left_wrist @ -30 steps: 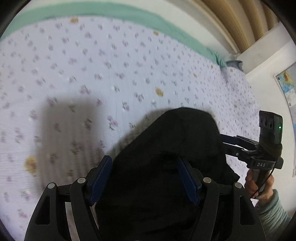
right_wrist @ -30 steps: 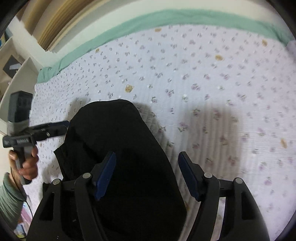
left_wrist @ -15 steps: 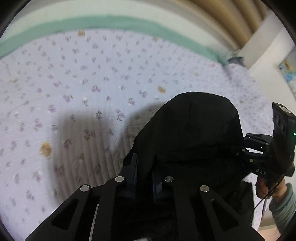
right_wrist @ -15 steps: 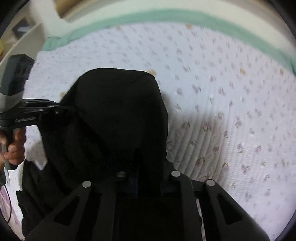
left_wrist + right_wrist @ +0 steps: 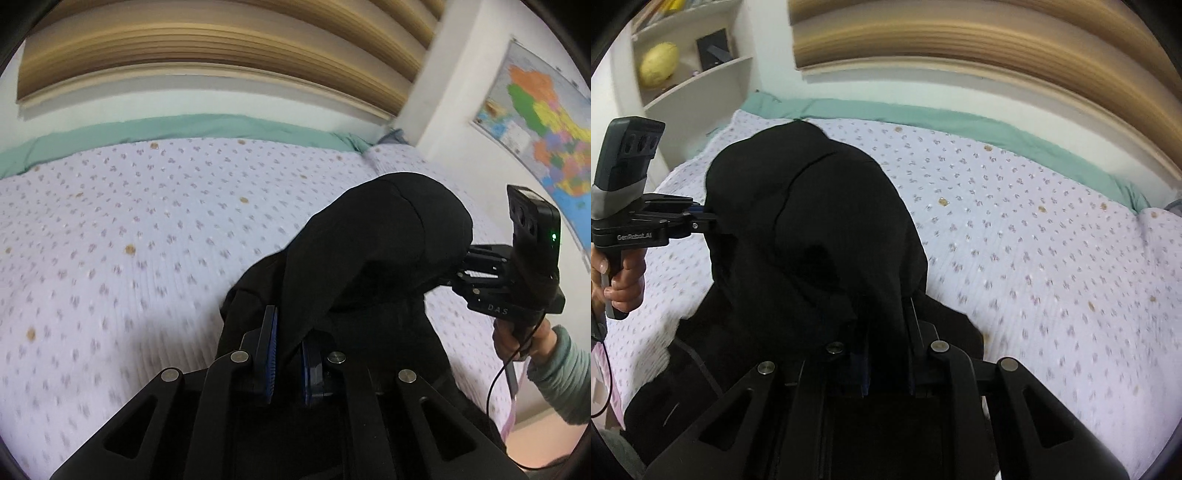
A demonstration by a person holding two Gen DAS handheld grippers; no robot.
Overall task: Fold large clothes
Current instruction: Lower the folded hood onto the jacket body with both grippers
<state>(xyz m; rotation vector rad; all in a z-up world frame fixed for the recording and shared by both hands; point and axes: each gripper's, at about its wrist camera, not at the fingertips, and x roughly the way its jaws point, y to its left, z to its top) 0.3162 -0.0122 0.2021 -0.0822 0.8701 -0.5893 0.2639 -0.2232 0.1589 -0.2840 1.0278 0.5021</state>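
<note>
Left wrist view: black garment (image 5: 388, 240) is pinched by both closed grippers, left gripper (image 5: 288, 354) at 6 o'clock, right gripper (image 5: 465, 266) at 3 o'clock; even tension should be kept.

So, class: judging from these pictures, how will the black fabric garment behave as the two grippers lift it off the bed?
The black fabric garment looks floppy: it sags between the left gripper and right gripper. It is probably light, since small pinches hold it. Its loose lower part will likely drag on the floral quilt.
</note>
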